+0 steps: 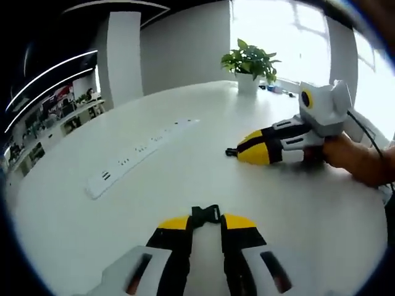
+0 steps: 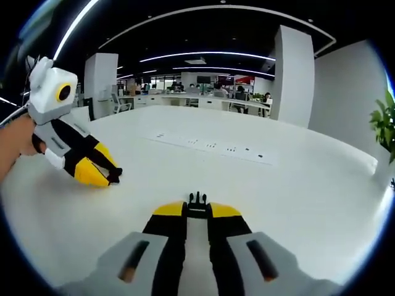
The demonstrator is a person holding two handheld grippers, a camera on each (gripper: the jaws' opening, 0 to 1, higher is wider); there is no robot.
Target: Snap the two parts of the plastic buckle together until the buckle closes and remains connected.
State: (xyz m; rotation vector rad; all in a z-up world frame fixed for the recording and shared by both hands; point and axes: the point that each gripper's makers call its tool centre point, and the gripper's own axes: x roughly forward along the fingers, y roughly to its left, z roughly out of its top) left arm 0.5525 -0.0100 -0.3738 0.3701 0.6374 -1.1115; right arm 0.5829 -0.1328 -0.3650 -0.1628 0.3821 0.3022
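While both tongs are hovering over white table [image 1: 185,172] | L tongs [image 1: 205,223] clenching black buckle pc [image 1: 205,214] btwn tips | R tongs [image 2: 197,211] clenching pronged buckle pc [image 2: 197,198] | tongs well apart

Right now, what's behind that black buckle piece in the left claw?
Behind the buckle piece in the left claw lies bare white table, then the right claw. The tabletop directly beneath it is hidden.
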